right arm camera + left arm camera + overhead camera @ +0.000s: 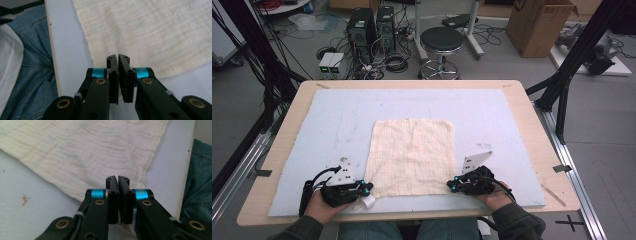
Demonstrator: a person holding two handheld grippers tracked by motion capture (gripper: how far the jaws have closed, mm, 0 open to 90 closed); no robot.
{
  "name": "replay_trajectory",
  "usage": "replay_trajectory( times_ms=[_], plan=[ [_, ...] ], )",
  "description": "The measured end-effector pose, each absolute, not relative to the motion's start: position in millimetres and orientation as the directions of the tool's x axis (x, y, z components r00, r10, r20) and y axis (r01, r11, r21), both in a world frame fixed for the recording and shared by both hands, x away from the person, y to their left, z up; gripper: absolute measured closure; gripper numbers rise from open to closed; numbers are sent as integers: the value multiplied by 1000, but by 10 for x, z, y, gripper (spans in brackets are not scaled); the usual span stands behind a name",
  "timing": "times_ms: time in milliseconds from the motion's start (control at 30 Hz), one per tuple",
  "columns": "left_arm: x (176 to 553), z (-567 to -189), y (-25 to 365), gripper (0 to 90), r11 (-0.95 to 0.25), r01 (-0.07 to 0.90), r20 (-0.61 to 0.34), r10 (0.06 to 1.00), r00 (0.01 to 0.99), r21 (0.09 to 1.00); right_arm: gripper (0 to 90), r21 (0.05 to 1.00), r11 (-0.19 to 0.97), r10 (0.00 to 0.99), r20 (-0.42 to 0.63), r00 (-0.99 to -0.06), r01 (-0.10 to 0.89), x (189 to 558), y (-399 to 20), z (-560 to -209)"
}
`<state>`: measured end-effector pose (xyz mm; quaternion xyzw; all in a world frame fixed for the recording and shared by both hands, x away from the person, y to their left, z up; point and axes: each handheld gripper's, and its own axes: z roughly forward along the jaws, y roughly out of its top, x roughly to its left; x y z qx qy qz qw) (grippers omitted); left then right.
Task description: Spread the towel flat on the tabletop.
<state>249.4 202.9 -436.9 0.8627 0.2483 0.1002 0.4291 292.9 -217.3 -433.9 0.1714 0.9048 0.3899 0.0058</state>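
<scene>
A cream cloth lies spread flat on the pale blue mat that covers the wooden table, and the person sits at the near edge with a gripper in each hand, one at each near corner of the cloth.

The left gripper sits low at the cloth's near left corner. In the left gripper view its two black jaws stand pressed together, with only a thin line between them, and the cloth spreads out just ahead of the tips and off to their left. The hem runs under the jaw tips; a bit of pale fabric shows below and between the jaws, so they seem to be clamped on the edge of the cloth, though the pinch itself is mostly hidden by the jaws.

The right gripper mirrors it at the near right corner. In the right gripper view its jaws are likewise closed against each other, and the cloth lies just beyond the tips, stretching away to their right. The corner edge meets the tips; whether fabric is caught between them I cannot tell for certain.

Blue jeans show past the table edge to the left of those jaws.
</scene>
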Motion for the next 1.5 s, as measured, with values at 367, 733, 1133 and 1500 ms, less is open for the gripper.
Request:
replay_trajectory(
  times_ms=[367, 733, 1133, 1500],
  plan=[
    [2564, -4307, 2128, 698, -418, 365, -74, 568, 819, 832, 636, 766, 543, 361, 156, -920, 343, 2996, -2245, -4277],
    [2629, -4287, 2168, 649, -382, 377, -90, 592, 801, 844, 465, 792, 494, 394, 163, -904, 359, 3085, -2234, -4265],
    [2672, -4266, 2157, 586, -372, 383, -89, 610, 787, 846, 315, 806, 461, 439, 158, -885, 372, 3148, -2232, -4235],
    [2710, -4224, 2142, 521, -360, 388, -92, 621, 779, 849, 227, 808, 455, 464, 145, -874, 376, 3174, -2193, -4203]
  ],
)
